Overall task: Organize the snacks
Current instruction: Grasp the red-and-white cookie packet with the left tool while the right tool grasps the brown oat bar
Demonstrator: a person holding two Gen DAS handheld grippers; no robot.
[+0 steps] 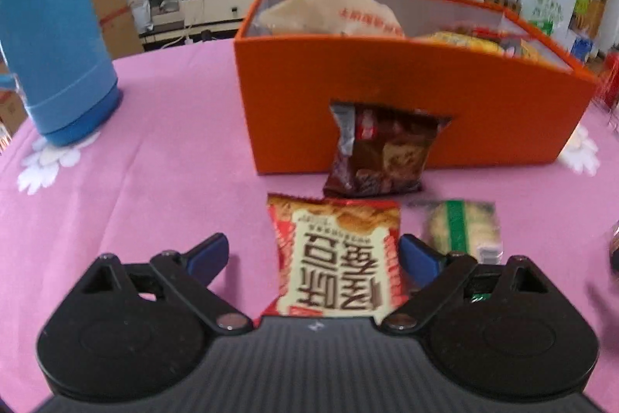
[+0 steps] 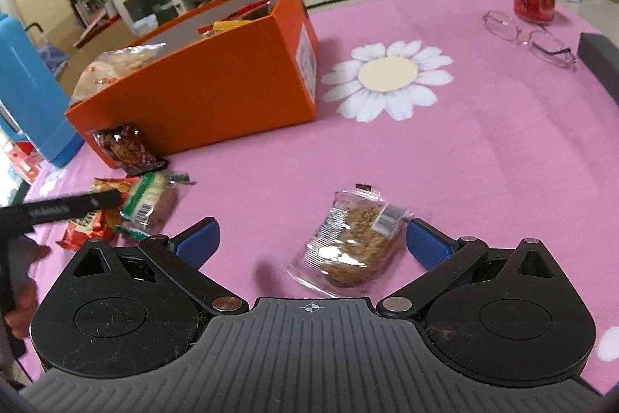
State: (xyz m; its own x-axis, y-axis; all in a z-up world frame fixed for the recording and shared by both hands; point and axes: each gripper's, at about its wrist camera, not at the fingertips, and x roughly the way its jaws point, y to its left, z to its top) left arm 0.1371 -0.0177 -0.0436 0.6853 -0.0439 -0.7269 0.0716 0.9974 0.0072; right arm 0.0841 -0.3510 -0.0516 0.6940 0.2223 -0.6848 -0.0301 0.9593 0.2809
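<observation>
Left wrist view: red-and-cream snack packet (image 1: 336,258) lies flat on the pink tablecloth (image 1: 154,180), centred between the left gripper (image 1: 314,254) fingers, which stand apart and clear of it. It looks light, crinkly and slippery with breakable contents; pinching across its width seems best. Right gripper (image 2: 312,240), equally spread, straddles a clear oat-bar wrapper (image 2: 350,244).

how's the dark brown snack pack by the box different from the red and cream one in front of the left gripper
The dark brown pack stands propped against the orange box; the red and cream pack lies flat on the pink tablecloth. The brown one is crinkled and dark, the red one smooth with big lettering. Both are sealed snacks outside the box.
</observation>
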